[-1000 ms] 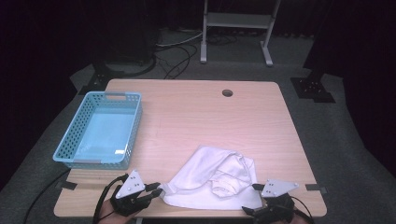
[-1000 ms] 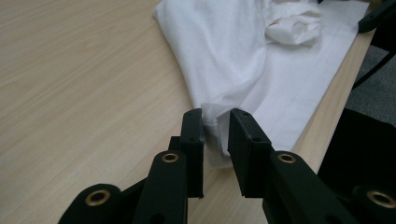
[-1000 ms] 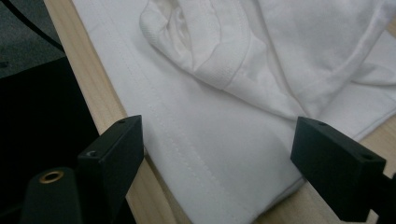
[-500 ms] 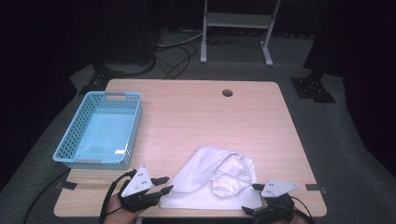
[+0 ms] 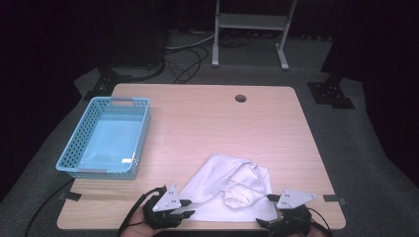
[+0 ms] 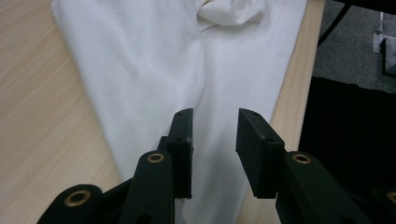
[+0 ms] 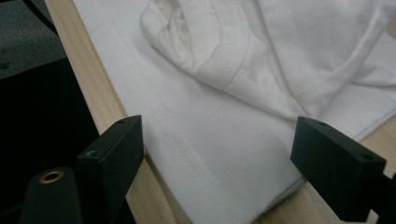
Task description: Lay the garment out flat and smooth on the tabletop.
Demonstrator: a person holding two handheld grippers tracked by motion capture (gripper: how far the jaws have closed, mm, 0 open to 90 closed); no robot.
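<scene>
White garment (image 5: 222,190) lies diagonally, crumpled.

Table (image 5: 207,123) mostly open: middle, far end and right side bare. Blue basket (image 5: 106,138) blocks the left edge. White cloth (image 5: 222,185) covers the near middle; narrow bare strips either side of it at the near edge.

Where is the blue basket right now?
In the high view, the blue basket sits on the table's left side, apart from the white cloth lying near the front edge.
</scene>
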